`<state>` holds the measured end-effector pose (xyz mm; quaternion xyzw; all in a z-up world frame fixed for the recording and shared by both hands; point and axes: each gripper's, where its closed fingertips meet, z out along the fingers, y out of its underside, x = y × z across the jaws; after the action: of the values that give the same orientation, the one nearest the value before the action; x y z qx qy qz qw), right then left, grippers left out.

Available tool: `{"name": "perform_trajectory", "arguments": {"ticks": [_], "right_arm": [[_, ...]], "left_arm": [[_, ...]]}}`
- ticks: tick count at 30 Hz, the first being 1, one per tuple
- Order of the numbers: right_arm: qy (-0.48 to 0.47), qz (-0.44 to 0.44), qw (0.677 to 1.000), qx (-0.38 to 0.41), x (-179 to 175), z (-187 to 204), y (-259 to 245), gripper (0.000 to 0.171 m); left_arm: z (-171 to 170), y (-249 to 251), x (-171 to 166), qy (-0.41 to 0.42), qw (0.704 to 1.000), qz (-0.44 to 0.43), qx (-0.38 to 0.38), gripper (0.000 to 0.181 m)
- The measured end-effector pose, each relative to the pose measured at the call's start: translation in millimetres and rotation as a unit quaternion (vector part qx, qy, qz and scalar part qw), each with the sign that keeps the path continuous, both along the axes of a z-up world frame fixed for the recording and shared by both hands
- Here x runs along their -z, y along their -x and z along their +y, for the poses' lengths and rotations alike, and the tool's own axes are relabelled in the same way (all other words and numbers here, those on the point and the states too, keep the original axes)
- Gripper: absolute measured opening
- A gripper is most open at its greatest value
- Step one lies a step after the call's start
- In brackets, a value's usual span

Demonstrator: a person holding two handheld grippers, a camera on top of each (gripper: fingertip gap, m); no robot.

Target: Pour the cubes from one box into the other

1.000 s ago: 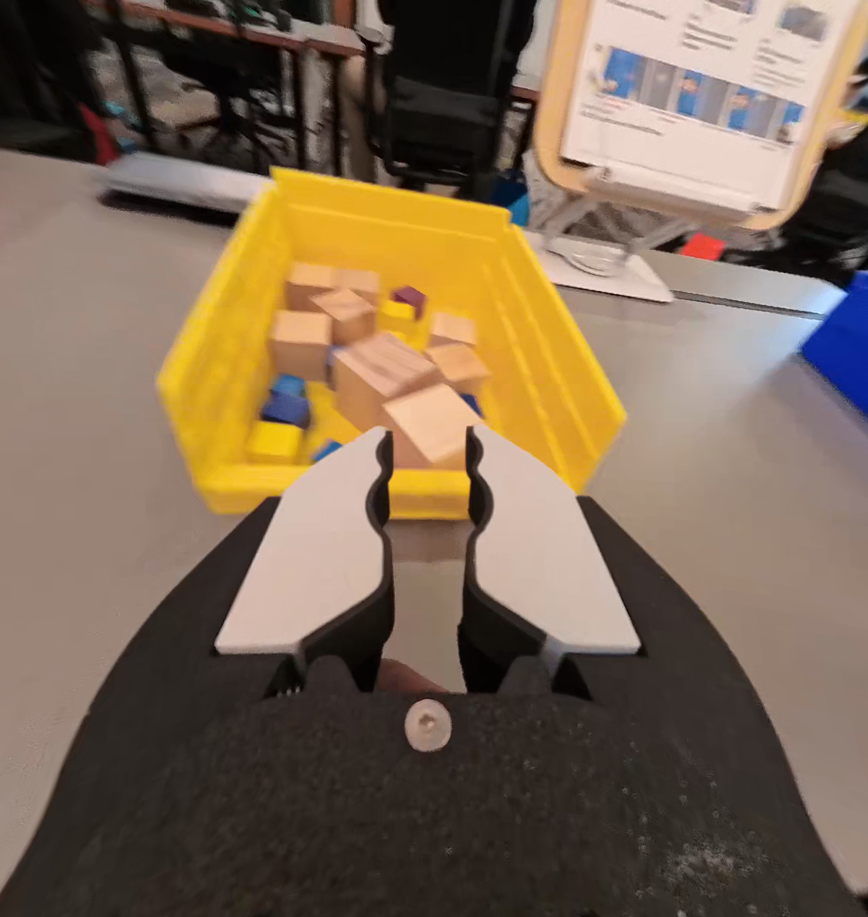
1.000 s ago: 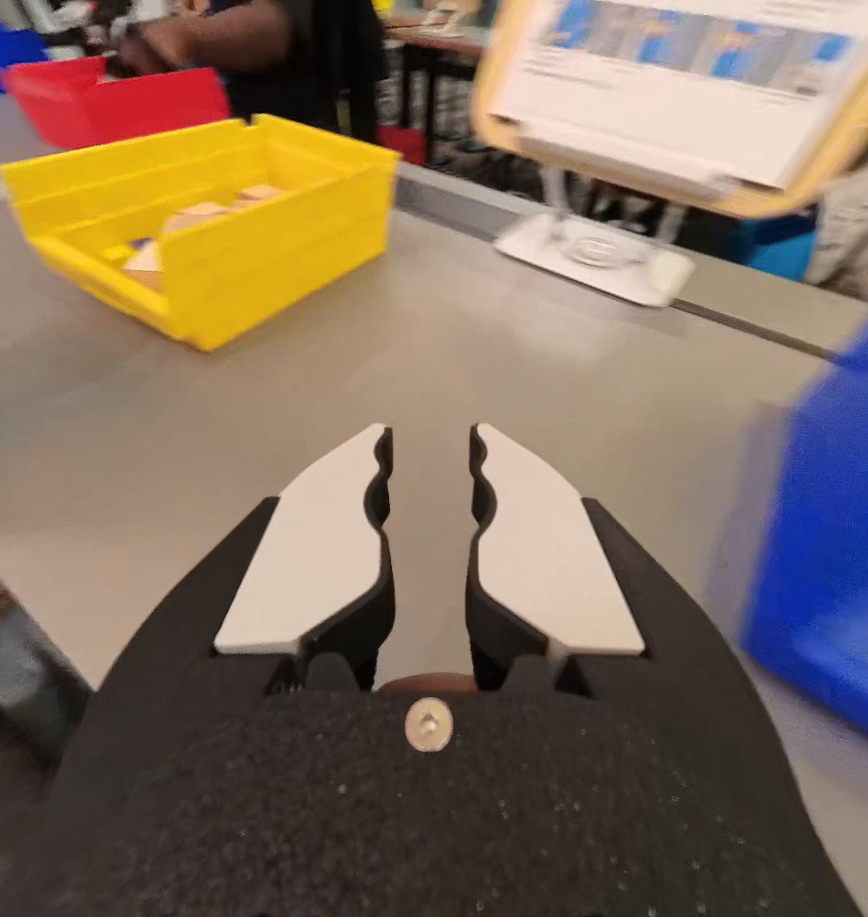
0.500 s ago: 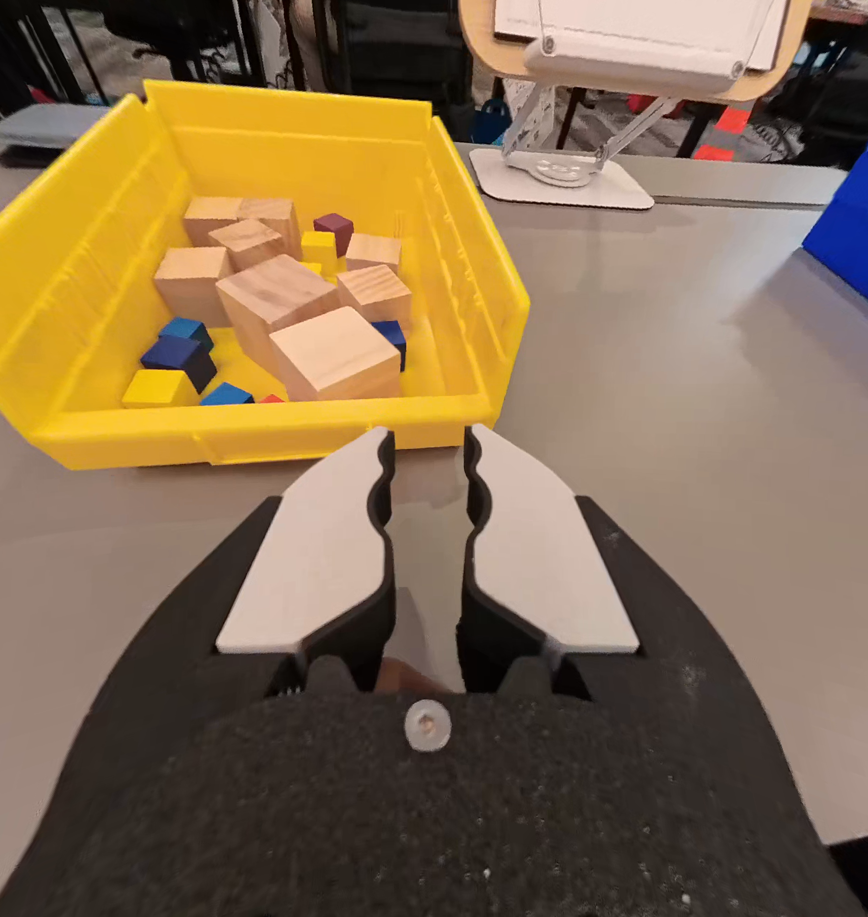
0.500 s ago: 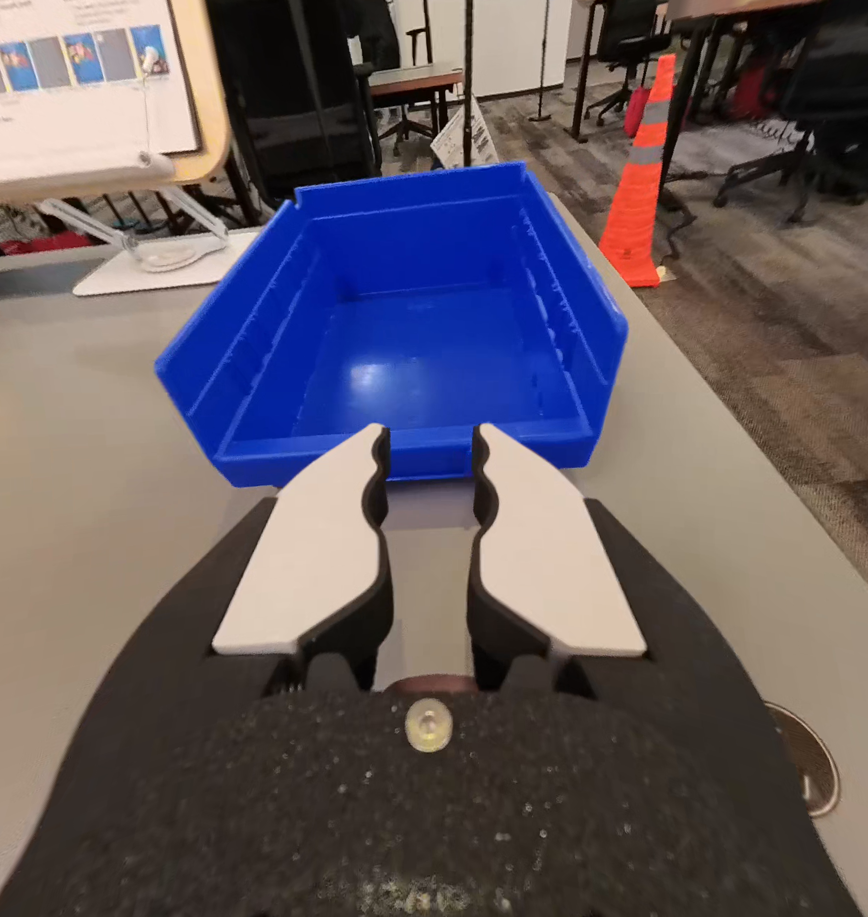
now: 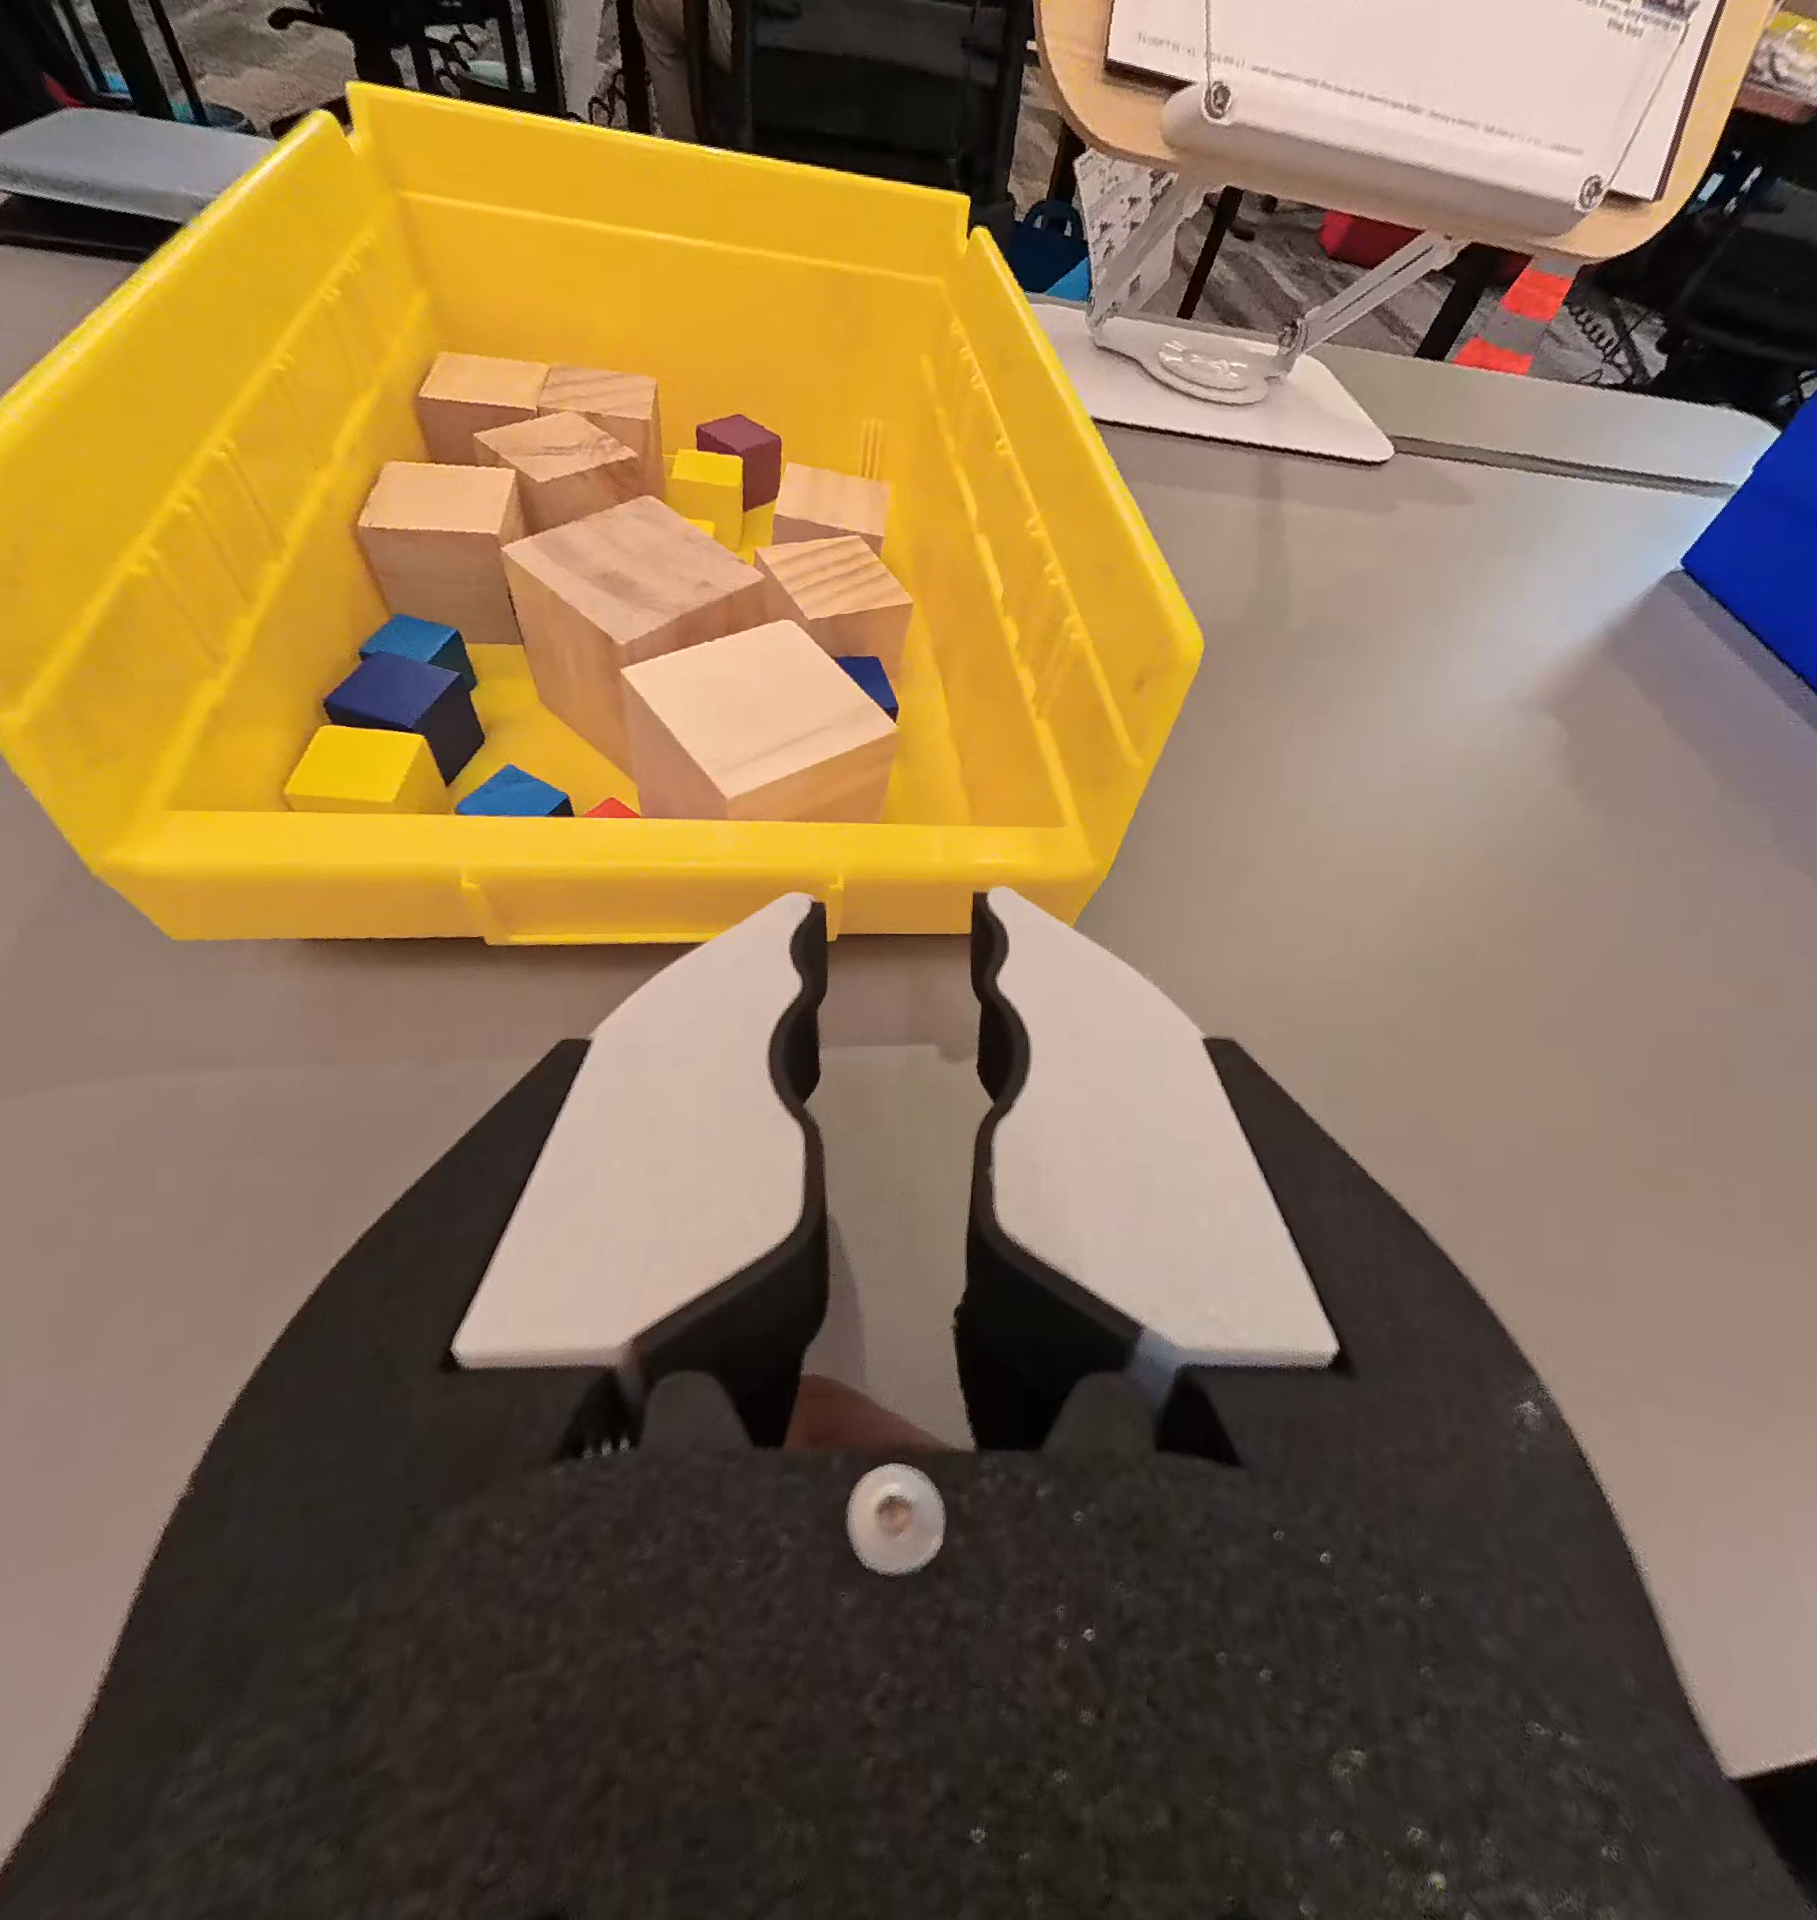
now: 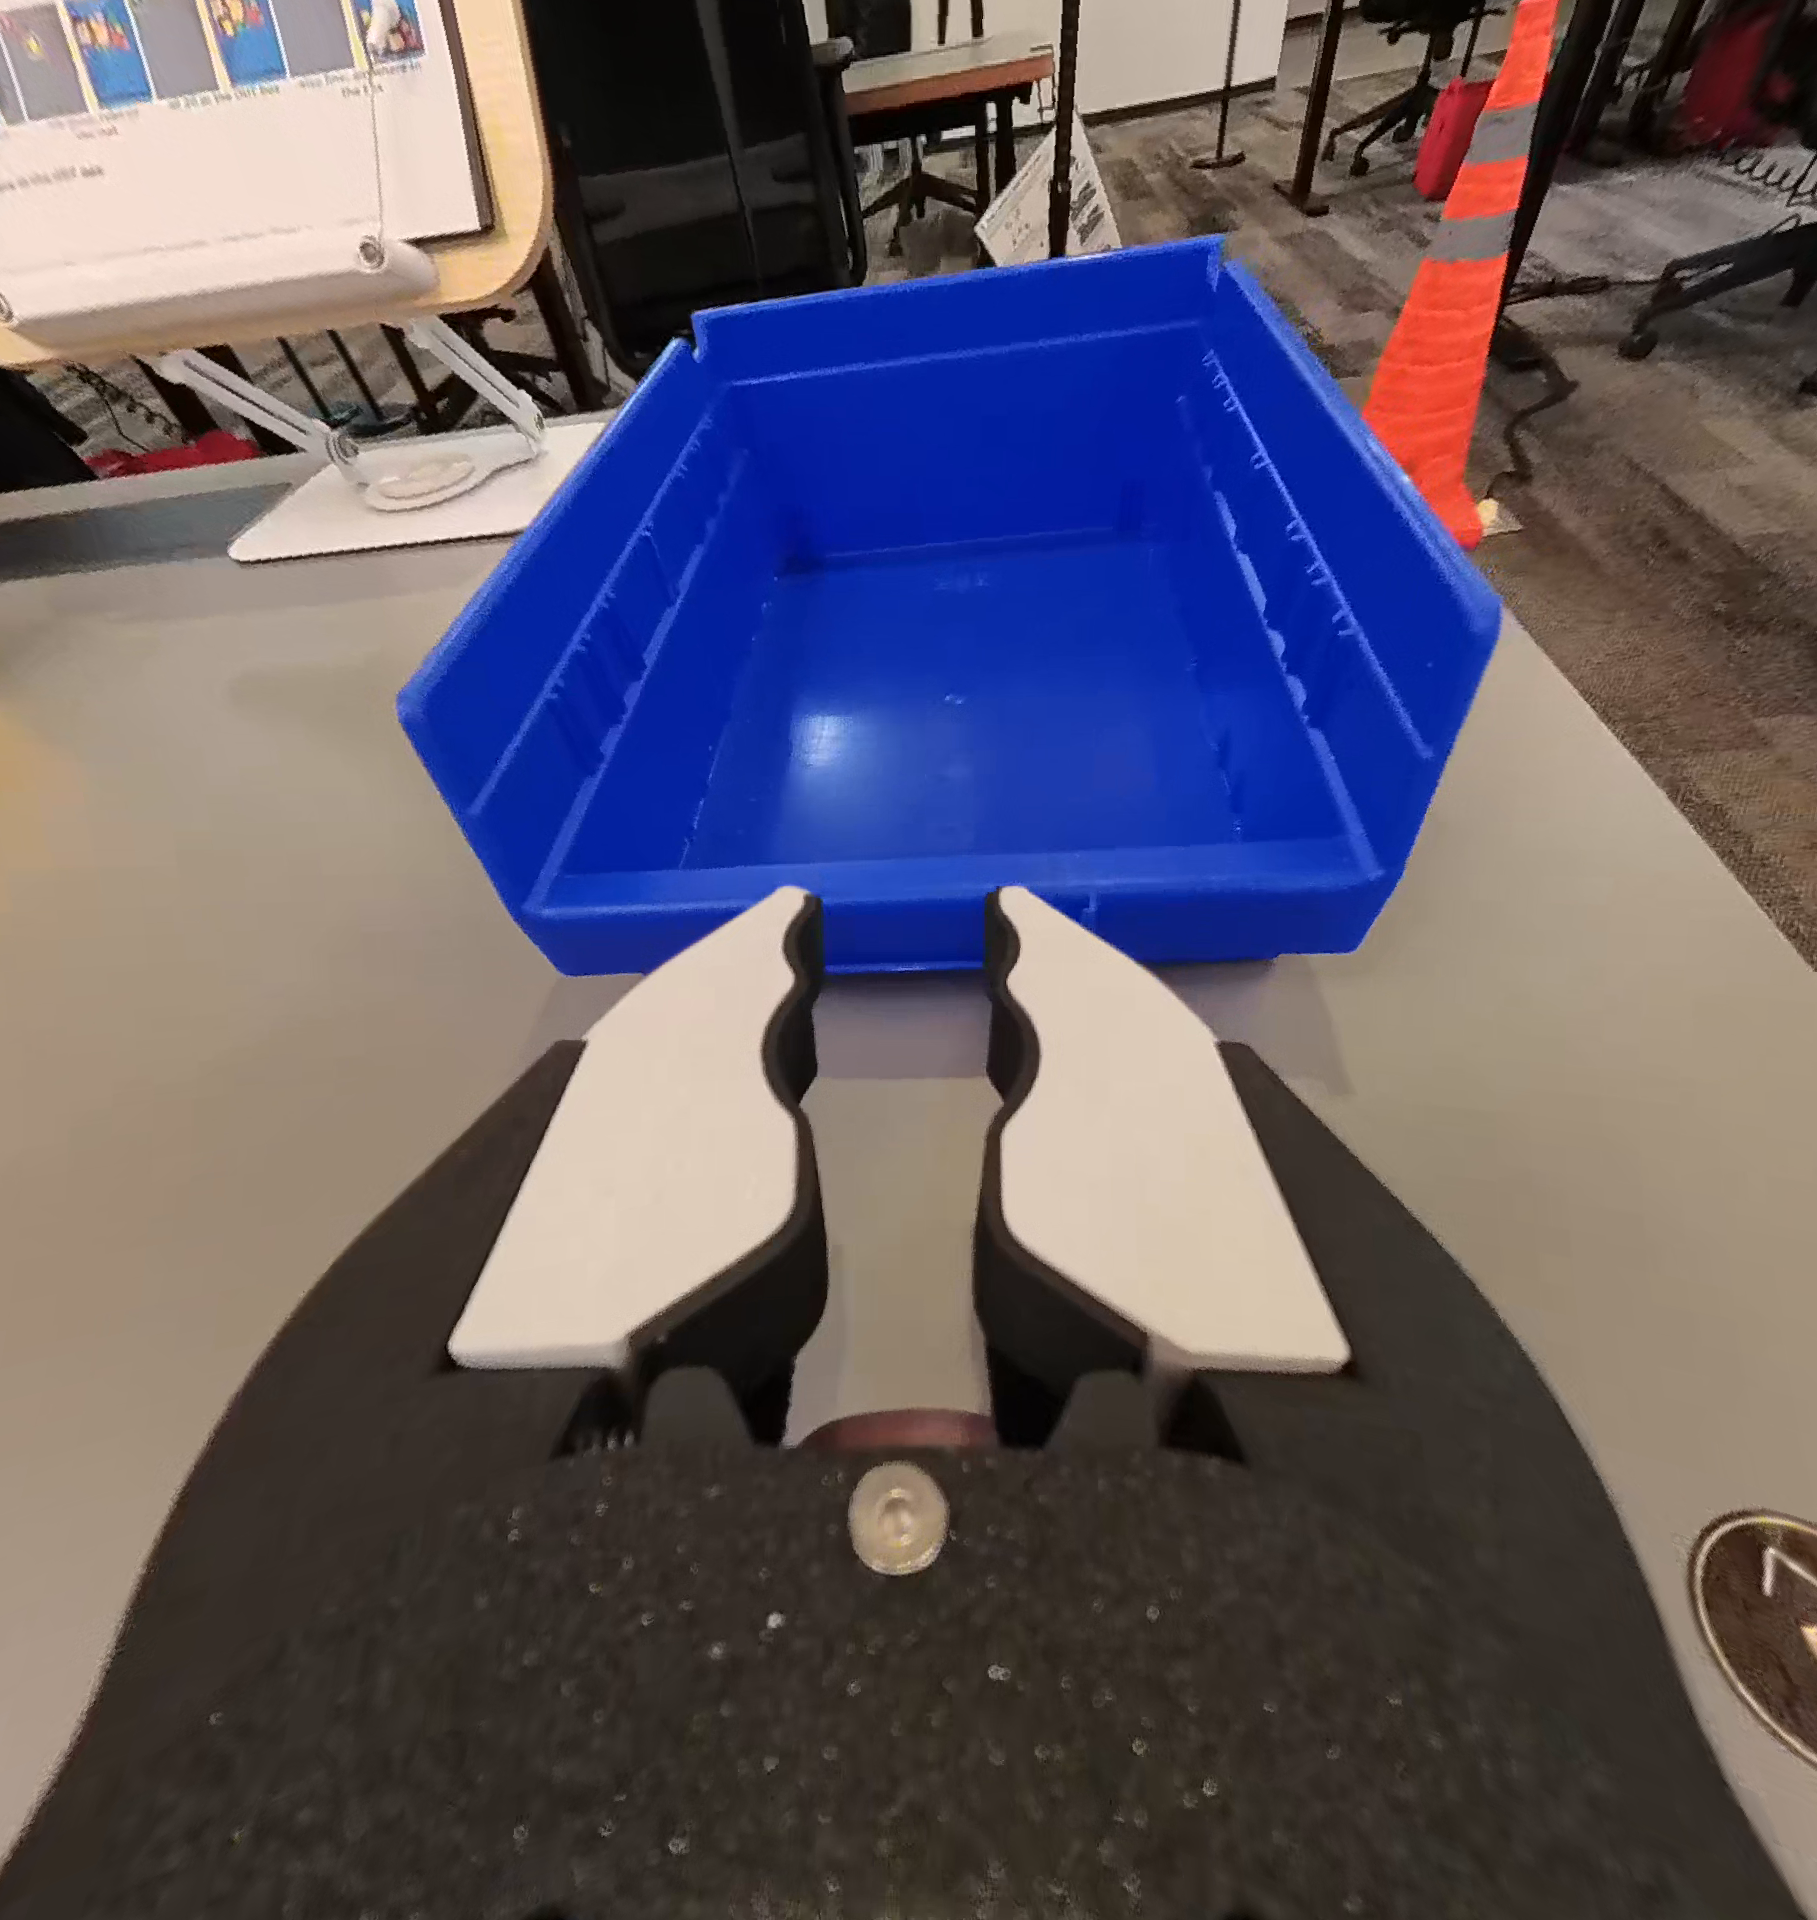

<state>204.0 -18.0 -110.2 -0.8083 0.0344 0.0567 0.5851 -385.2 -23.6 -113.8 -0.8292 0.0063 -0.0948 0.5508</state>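
Grey table (image 5: 1403,831): cubes (image 5: 613,582) in yellow box (image 5: 592,878) at 12 o'clock of left gripper (image 5: 896,925); right gripper (image 6: 902,925) faces blue box (image 6: 945,920); both tongs parted, gripping nothing.

Print in view, none quoted:

- Left wrist view: white sheet (image 5: 1403,62) clipped to a tan board on a stand (image 5: 1236,364), top right. A few lines of small dark print along its lower edge, too fine to make out.
- Right wrist view: the same kind of sheet (image 6: 208,125), top left. It has a strip of small colour pictures with short captions under them, blurred.
- White placard (image 6: 1049,208) on the floor behind the blue box (image 6: 1247,899), with black print.
- Faint moulded mark on the blue box floor near the back wall, possibly digits.
- Round dark disc (image 6: 1797,1652) set in the table (image 6: 208,935), lower right: pale arrow marks and a small yellow symbol.
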Motion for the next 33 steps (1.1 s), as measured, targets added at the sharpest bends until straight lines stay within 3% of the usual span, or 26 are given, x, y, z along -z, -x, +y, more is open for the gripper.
{"name": "perform_trajectory", "arguments": {"ticks": [3,6,9,12,15,18,21,23,27,30,33], "right_arm": [[0.003,-0.005,1.0,0.003,0.7,-3.2,-2.3,0.028],[-0.008,-0.003,1.0,0.001,-4.4,-6.6,-0.4,0.028],[-0.003,-0.013,1.0,-0.008,-1.6,-6.2,5.4,0.028],[0.005,-0.014,1.0,-0.019,0.6,-3.7,13.1,0.029],[0.001,-0.021,0.999,-0.024,-0.3,-2.5,18.2,0.029],[0.011,-0.026,0.999,-0.027,4.0,-2.3,20.2,0.029],[0.007,-0.018,0.999,-0.028,2.0,-2.8,21.4,0.029],[0.009,-0.031,0.999,-0.03,2.8,-4.1,21.5,0.029],[0.01,-0.047,0.998,-0.041,1.6,-3.4,29.9,0.029],[-0.012,-0.044,0.996,-0.083,-21.8,8.8,66.7,0.028],[-0.023,-0.055,0.967,-0.247,-68.9,33.3,164.2,0.028]], "left_arm": [[-1.3,-2.8,-3.6,0.008,1.0,0.0,0.015,0.026],[0.2,1.9,-27.6,0.024,0.998,-0.007,0.058,0.027],[12.6,44.6,-40.3,0.112,0.991,0.025,0.062,0.027],[49.9,111.3,-48.2,0.187,0.98,0.067,0.008,0.028],[89.1,147.6,-41.9,0.276,0.957,0.084,-0.005,0.038],[117.1,153.4,-21.6,0.355,0.926,0.125,0.011,0.041],[129.9,158.3,3.1,0.418,0.893,0.166,0.027,0.033],[131.0,148.3,13.0,0.439,0.887,0.13,0.058,0.01],[135.9,145.3,13.7,0.417,0.902,0.096,0.067,0.006],[136.2,144.6,14.1,0.407,0.907,0.084,0.068,0.006],[134.1,144.0,18.8,0.416,0.903,0.077,0.074,0.006]]}}
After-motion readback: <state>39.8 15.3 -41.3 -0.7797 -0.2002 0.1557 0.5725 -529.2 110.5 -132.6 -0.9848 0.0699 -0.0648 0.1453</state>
